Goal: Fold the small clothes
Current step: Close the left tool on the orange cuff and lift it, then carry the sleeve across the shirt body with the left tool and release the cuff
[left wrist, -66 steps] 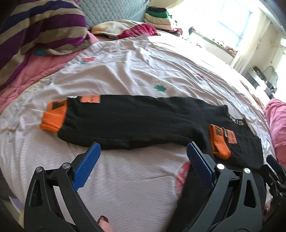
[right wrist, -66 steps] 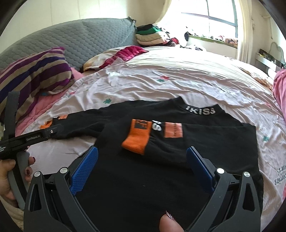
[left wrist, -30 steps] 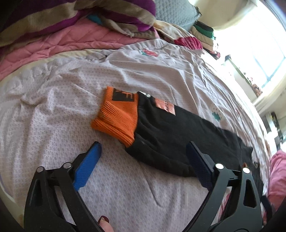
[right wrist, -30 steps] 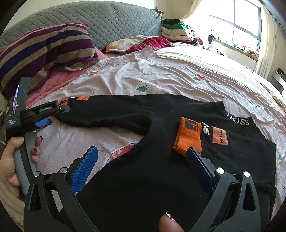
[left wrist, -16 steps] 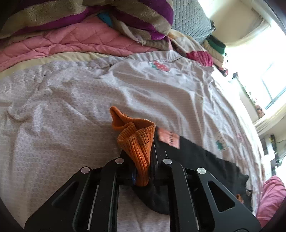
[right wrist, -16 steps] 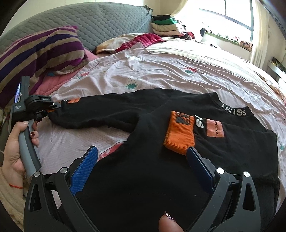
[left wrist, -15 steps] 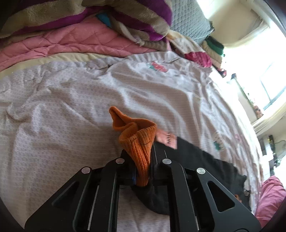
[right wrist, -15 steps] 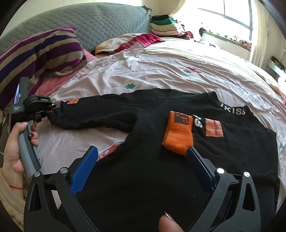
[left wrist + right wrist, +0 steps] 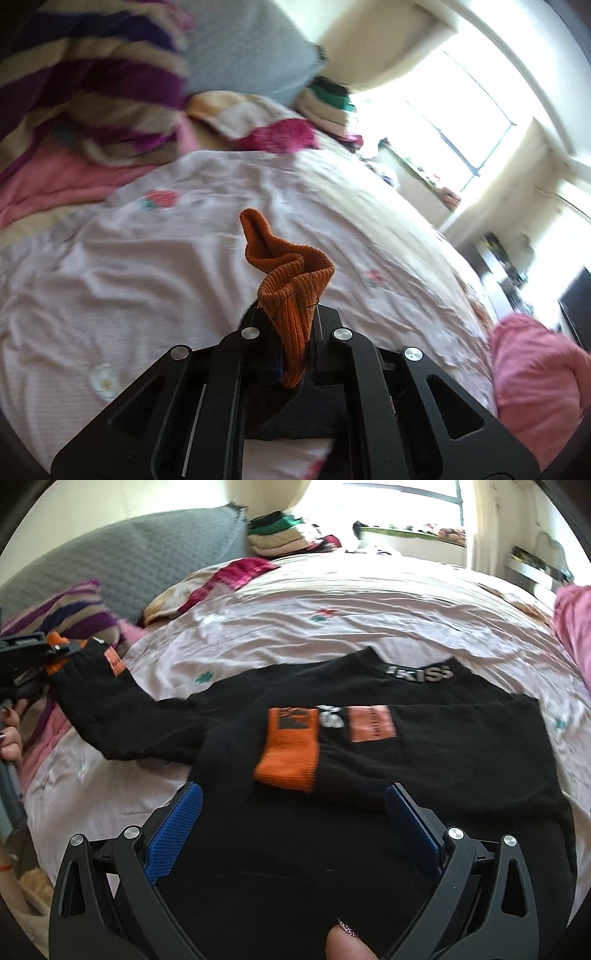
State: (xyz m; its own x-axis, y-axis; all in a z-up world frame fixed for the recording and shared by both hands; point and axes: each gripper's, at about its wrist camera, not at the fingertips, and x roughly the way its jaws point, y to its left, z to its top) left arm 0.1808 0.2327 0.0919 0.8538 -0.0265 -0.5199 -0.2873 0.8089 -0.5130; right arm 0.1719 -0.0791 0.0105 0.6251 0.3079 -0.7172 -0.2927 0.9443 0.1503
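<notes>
Here the left gripper pinches the orange cuff of the black top, whose lifted sleeve runs lengthwise toward the top's body. The right gripper hovers spread and empty over that body, just short of the other, folded-in cuff.

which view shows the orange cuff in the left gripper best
The left wrist view: the orange cuff sits bunched between the shut left gripper, close and centred. The right wrist view shows it only small and partly hidden at the far left edge.

Your left camera looks close along its hand-held gripper; your right overlooks the bed both views share.
</notes>
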